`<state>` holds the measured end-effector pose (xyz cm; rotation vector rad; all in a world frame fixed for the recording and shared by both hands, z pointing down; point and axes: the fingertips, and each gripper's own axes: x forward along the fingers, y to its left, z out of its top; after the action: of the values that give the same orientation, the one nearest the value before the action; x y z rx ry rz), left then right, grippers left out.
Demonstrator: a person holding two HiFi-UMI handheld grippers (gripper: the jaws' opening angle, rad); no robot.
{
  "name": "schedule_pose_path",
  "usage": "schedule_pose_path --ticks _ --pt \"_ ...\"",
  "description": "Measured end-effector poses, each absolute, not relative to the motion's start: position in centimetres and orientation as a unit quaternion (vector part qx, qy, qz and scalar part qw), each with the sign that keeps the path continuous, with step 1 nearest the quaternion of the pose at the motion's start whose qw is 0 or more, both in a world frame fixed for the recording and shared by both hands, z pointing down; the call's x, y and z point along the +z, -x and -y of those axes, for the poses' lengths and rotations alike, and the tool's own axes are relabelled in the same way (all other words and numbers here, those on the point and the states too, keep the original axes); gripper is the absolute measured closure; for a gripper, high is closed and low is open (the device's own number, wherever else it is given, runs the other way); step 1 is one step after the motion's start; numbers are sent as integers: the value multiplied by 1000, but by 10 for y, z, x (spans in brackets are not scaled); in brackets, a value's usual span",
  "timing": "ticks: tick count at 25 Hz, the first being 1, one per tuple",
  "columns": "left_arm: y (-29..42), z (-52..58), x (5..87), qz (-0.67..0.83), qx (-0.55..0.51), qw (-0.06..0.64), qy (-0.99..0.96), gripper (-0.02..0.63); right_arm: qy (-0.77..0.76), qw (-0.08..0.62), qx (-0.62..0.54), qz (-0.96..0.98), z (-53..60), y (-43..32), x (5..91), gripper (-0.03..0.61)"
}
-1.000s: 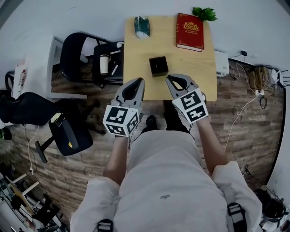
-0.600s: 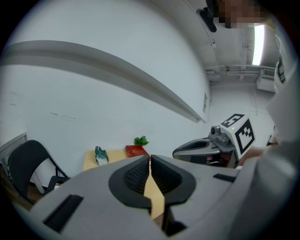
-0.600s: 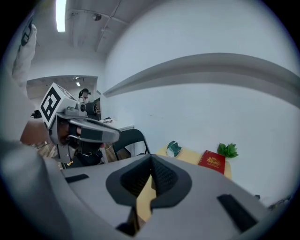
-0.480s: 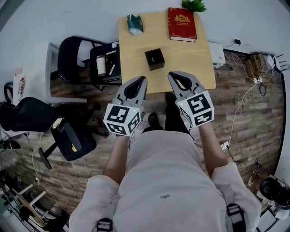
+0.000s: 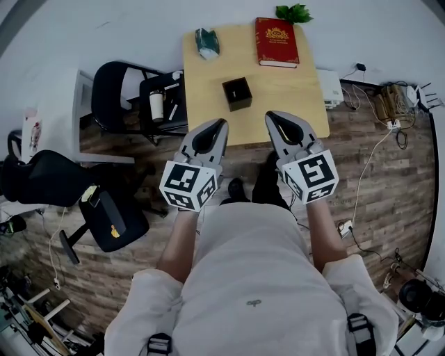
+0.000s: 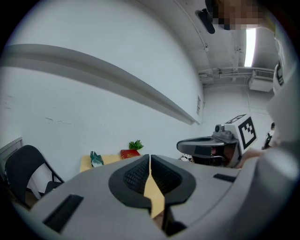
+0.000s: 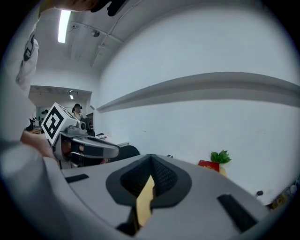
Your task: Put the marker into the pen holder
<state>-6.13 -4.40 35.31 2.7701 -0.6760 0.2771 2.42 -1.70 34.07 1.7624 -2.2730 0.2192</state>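
The black square pen holder (image 5: 236,93) stands near the middle of the wooden table (image 5: 208,76). I cannot make out a marker on the table. Both grippers hover side by side in front of the table's near edge, above the floor. My left gripper (image 5: 217,124) is shut with nothing between its jaws; its tips (image 6: 149,157) meet. My right gripper (image 5: 271,115) is also shut and empty, its tips (image 7: 150,157) closed together. Each gripper shows in the other's view: the right gripper (image 6: 206,146) and the left gripper (image 7: 86,146).
A red book (image 5: 276,42), a green plant (image 5: 292,12) and a teal crumpled object (image 5: 206,42) sit at the table's far edge. A black chair (image 5: 111,90) with a seat holding a white cylinder (image 5: 158,106) stands left of the table. Cables (image 5: 379,146) lie at right.
The table has slid a little higher and to the left in the head view. My right gripper has drifted right and slightly down; the left one has barely moved.
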Motion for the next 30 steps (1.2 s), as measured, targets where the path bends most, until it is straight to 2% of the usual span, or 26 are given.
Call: schedule_pose_path --ticks 11,30 --pt "58 31 346 230 92 132 -960 600 -607 105 71 785 2 -24 331 580" --pt "68 25 345 234 86 136 -959 600 -605 104 76 786 -5 -18 332 580"
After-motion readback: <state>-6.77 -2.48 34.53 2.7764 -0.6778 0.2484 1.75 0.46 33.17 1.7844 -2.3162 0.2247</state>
